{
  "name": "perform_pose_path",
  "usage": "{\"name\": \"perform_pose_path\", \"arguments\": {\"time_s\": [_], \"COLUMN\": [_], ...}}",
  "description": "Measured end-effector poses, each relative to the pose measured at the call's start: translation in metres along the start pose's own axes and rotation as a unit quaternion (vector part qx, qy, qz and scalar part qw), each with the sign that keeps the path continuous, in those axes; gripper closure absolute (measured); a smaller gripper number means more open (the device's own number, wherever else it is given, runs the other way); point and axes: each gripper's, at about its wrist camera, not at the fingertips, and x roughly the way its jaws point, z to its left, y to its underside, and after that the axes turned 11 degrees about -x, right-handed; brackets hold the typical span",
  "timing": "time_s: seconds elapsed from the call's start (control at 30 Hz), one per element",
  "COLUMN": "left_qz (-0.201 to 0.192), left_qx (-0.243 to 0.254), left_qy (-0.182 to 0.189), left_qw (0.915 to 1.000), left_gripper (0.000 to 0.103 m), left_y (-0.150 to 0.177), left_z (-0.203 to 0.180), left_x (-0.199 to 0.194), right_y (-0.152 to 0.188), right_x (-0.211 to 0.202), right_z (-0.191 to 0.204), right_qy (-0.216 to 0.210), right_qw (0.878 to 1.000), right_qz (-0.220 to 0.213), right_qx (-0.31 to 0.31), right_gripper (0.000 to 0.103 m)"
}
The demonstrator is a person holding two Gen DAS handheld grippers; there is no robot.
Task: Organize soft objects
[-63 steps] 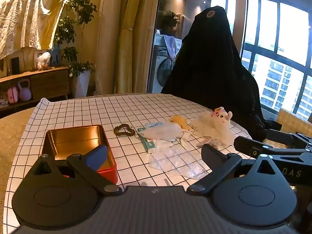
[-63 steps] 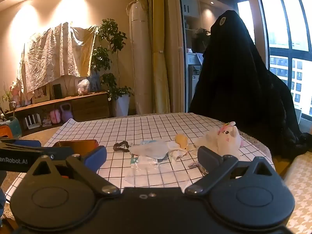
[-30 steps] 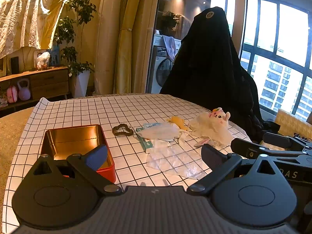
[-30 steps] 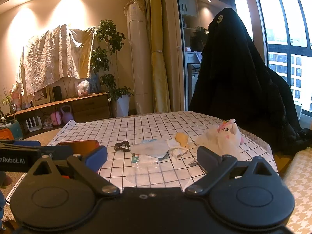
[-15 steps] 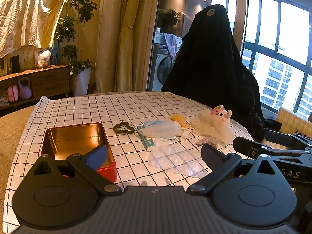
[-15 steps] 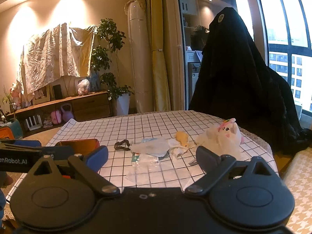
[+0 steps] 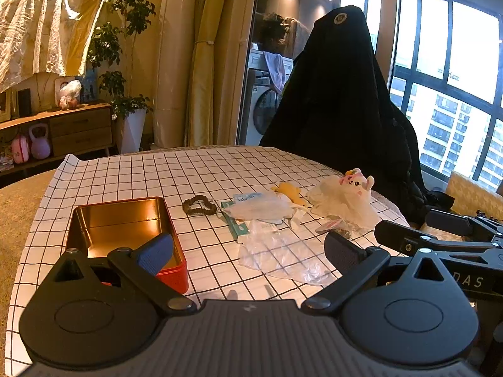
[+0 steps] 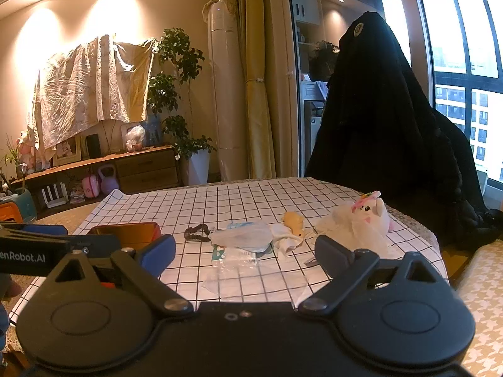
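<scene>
red tin (image 7: pixel 125 220), gold inside, nothing in it

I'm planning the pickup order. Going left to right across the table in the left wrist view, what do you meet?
Open red metal tin with gold inside → dark looped scrunchie → white face mask on a teal packet → small yellow soft toy → white plush unicorn.

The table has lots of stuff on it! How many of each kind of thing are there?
Plush unicorn toy: 1
Small yellow soft toy: 1
Dark scrunchie: 1
Tissue pack: 1
Clear plastic bags: 2
Red tin with gold inside: 1
Total: 7
</scene>
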Motion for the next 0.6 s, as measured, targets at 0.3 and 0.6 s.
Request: {"name": "perform_pose_path", "arguments": {"time_s": [0.3, 0.6], "left_qz": [0.0, 0.0], "left_qx": [0.004, 0.004], "left_qy": [0.002, 0.002], "left_qw": [1.0, 1.0], "left_gripper": [0.0, 0.0], "left_y": [-0.0009, -0.0004], "left_z": [-0.0025, -0.0027], "left_x": [0.0003, 0.0007], "right_y": [-0.0003, -0.0003], "right_x": [-0.0004, -0.0006], "right_z": [0.0004, 0.0005], "right_qy": [0.0, 0.0], "right_qw": [1.0, 1.0], "right_qz": [0.0, 0.0], "right_qx": [0.0, 0.0], "right_gripper": [0.01, 0.01]}}
